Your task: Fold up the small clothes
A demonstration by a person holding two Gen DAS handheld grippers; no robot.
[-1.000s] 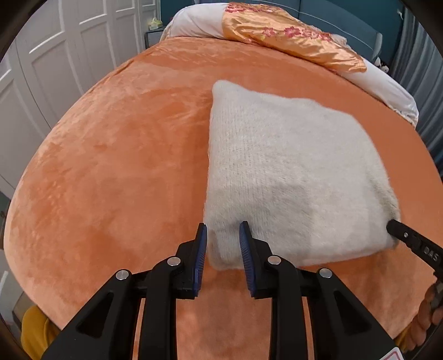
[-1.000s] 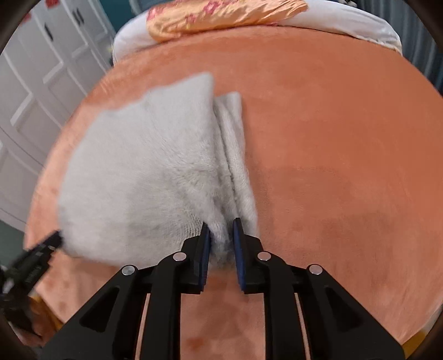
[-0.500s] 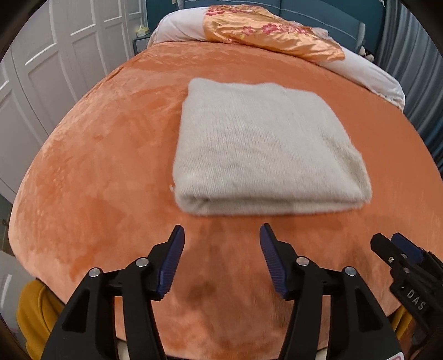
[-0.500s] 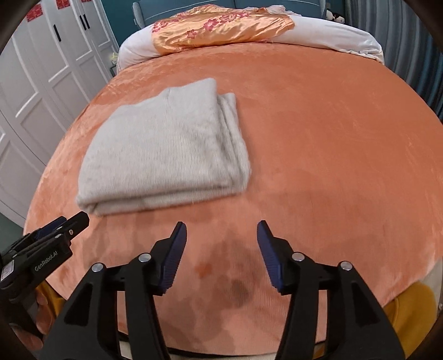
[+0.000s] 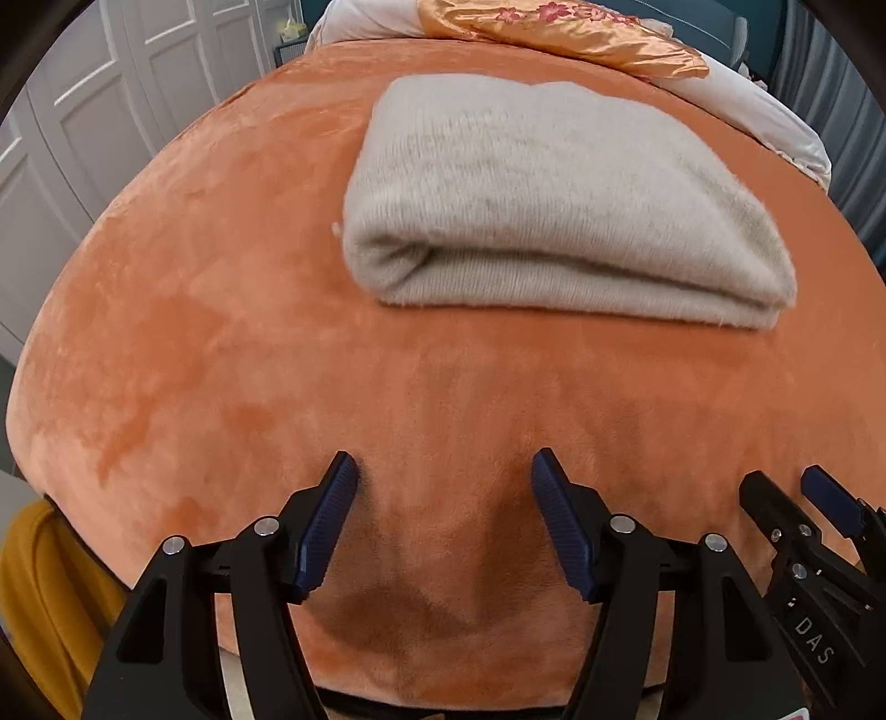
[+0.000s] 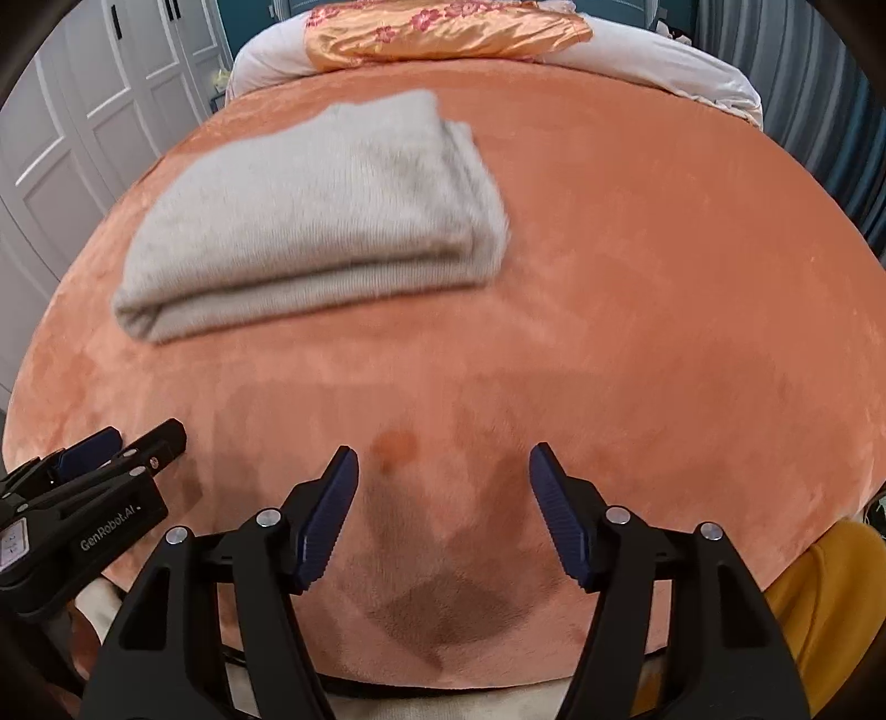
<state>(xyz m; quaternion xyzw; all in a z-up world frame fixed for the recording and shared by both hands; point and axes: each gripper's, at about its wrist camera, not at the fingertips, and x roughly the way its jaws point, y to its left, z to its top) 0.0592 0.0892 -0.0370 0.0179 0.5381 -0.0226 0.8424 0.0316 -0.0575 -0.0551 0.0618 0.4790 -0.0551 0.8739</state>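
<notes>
We look down both tools at the near edge of the bed. The left gripper (image 5: 443,471) stands with its blue pads well apart and only the orange blanket (image 5: 221,332) between them; its jaws have just been opening. A second ago those same pads sat close together at the near left corner of the sweater, and half a second ago they were already spread and clear of it. The right gripper (image 6: 440,468) tells the same story: jaws just opened, wide apart now, bare blanket in the gap, where a second ago they were nearly together at the sweater's near right corner.

The folded cream sweater (image 5: 554,188) lies flat on the blanket, beyond both tools and touching neither. We see its rounded fold facing us in the left view and its stacked layers at the right-hand end in the right view (image 6: 310,221). A second ago it filled the frames right up to the pads; now a broad strip of blanket separates it from them, wider than half a second ago.

Each tool shows in the other's view: the right one at the lower right edge (image 5: 792,498), the left one at the lower left (image 6: 127,443).

At the head of the bed lies an orange flowered pillow (image 6: 443,27). White cupboard doors (image 5: 138,83) stand on the left.
</notes>
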